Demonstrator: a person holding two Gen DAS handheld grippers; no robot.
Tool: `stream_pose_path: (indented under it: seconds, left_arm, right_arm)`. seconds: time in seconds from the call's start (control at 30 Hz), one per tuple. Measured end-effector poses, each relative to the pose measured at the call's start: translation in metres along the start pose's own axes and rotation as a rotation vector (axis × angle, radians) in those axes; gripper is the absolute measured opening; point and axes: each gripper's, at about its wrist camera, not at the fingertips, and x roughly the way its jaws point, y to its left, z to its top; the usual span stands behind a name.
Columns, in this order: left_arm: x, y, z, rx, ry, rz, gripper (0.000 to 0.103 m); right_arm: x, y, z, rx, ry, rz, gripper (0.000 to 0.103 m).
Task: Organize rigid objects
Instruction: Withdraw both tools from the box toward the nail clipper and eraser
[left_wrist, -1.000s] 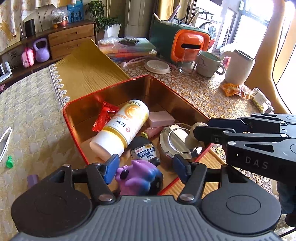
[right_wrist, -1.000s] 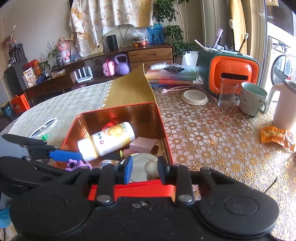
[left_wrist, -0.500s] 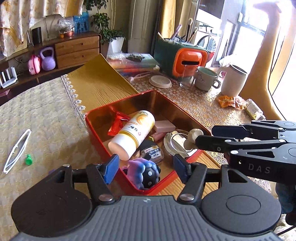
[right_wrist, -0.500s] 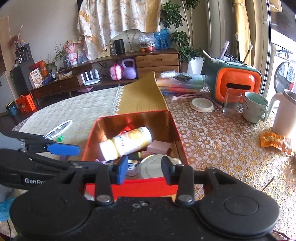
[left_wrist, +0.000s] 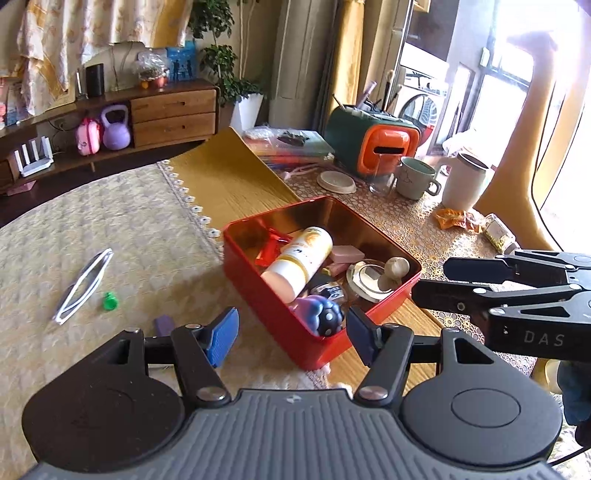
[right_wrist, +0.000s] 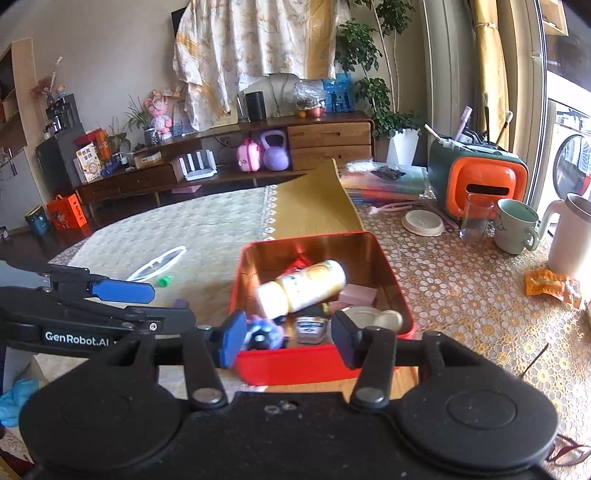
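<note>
The right gripper (right_wrist: 288, 341) hung near the red tin (right_wrist: 391, 273), jaws opening, empty; the left gripper (left_wrist: 291, 332) stood open, empty.

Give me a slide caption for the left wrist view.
Red tin filled with a bottle and trinkets, both grippers hovering empty beside it.
</note>
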Motion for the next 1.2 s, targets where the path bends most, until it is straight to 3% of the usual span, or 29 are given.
stream_pose_path:
  seconds: [0.13,0.33,0.43,0.6,0.7,0.77,0.93,1.2]
  left_arm:
    - [-0.017,0.010,-0.006,-0.006,-0.020,0.007,0.064]
    - [-0.039,0.028,-0.018,-0.005,-0.031,0.022,0.064]
    - [-0.047,0.040,-0.024,-0.025,-0.040,0.033,0.072]
    - [-0.059,0.064,-0.033,-0.064,-0.050,0.068,0.072]
    - [-0.062,0.079,-0.038,-0.093,-0.049,0.096,0.078]
    - [-0.062,0.089,-0.041,-0.111,-0.051,0.118,0.081]
    - [-0.060,0.108,-0.047,-0.136,-0.051,0.165,0.082]
    - [-0.048,0.136,-0.049,-0.178,-0.050,0.204,0.082]
  right_arm:
    - [-0.008,0.017,-0.002,-0.018,-0.008,0.020,0.059]
    - [-0.011,0.042,-0.008,-0.046,-0.008,0.055,0.061]
    - [-0.011,0.054,-0.011,-0.055,-0.004,0.073,0.063]
    - [-0.007,0.068,-0.015,-0.073,0.002,0.094,0.068]
    - [-0.002,0.077,-0.018,-0.083,0.008,0.101,0.071]
    - [0.000,0.082,-0.020,-0.094,0.008,0.107,0.075]
    - [0.005,0.097,-0.023,-0.126,-0.006,0.129,0.097]
    - [0.026,0.112,-0.024,-0.145,0.018,0.141,0.103]
